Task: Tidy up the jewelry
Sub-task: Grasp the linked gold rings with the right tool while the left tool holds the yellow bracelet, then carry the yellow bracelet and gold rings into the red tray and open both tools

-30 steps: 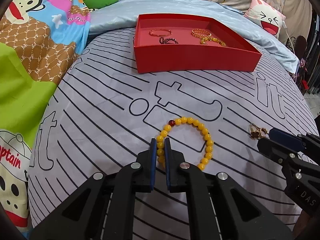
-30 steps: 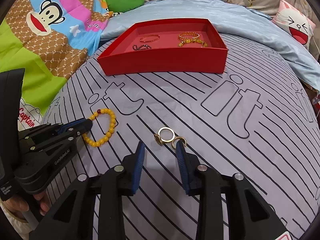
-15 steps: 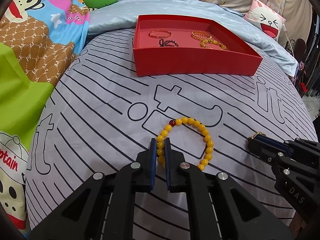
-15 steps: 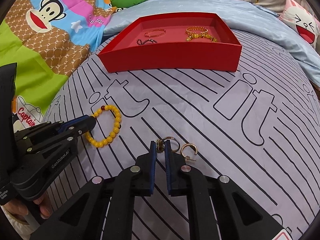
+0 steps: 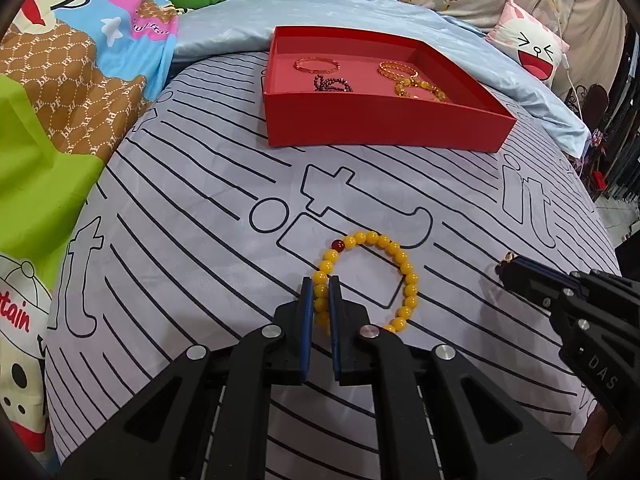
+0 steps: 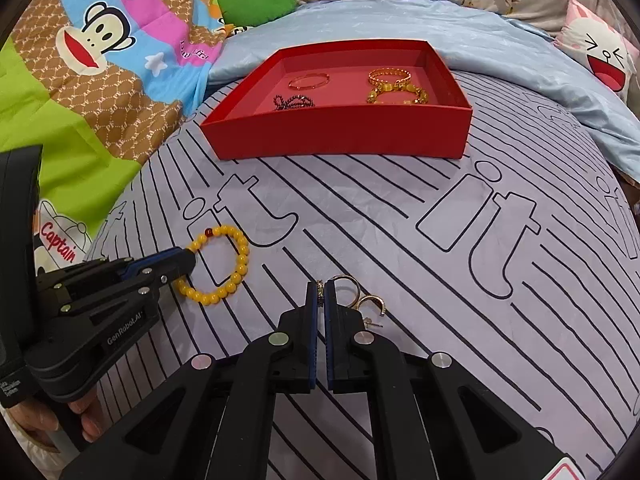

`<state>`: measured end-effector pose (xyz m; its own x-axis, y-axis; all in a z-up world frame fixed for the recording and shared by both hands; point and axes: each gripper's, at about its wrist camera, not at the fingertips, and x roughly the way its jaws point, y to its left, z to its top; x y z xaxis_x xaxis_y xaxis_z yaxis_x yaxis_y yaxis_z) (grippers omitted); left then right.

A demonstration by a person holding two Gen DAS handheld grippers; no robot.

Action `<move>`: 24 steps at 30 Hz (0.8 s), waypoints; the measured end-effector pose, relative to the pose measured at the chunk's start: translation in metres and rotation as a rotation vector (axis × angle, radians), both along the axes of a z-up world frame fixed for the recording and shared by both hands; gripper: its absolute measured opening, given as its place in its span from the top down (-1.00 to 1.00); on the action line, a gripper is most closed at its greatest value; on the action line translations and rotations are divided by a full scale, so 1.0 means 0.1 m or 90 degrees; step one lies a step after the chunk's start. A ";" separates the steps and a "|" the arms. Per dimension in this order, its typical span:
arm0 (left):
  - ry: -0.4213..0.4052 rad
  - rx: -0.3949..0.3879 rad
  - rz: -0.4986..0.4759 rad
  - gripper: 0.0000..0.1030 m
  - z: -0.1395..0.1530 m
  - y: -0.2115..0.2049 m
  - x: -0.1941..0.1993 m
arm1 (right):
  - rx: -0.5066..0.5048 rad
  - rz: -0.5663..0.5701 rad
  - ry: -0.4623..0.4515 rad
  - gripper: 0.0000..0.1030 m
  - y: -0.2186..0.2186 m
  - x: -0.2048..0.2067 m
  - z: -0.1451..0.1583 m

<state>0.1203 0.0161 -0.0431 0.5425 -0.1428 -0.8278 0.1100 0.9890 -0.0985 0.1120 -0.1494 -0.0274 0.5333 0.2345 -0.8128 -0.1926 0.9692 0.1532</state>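
1. Jewelry lies in two places: loose pieces on the striped bedsheet (image 5: 192,216) low in the frame, and others in the red box (image 5: 384,128) at upper centre.
2. My left claw (image 5: 321,292) is clamped on the yellow bead bracelet (image 5: 404,276), its pads pressing the left side of the loop at lower centre of the left view. The rest of the loop rests on the sheet, its one dark red bead (image 5: 338,245) at the top.
3. My right claw (image 6: 320,294) is pinched narrow on a small ring (image 6: 320,289), held on edge between the pads at lower centre of the right view.
4. Just right of that claw, a thin gold ring (image 6: 347,287) and a gold hoop earring (image 6: 372,305) lie on the sheet, touching each other.
5. In the box, a thin bangle (image 6: 309,80) and a dark bead chain (image 6: 294,101) sit on the left, a gold bangle (image 6: 389,75) and a chunky yellow bracelet (image 6: 398,94) on the right.
6. In the right view, fingers (image 6: 86,420) show at the lower left under the left claw.
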 end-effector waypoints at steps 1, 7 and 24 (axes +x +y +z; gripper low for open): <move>-0.001 -0.002 -0.001 0.86 0.02 0.00 -0.02 | 0.002 -0.003 -0.003 0.94 -0.01 -0.01 0.02; -0.019 -0.009 -0.011 0.86 0.16 -0.03 -0.09 | 0.018 -0.013 -0.013 0.94 -0.08 -0.03 0.13; -0.081 -0.010 -0.049 0.86 0.65 -0.23 -0.03 | 0.038 -0.010 -0.056 0.94 -0.14 0.04 0.44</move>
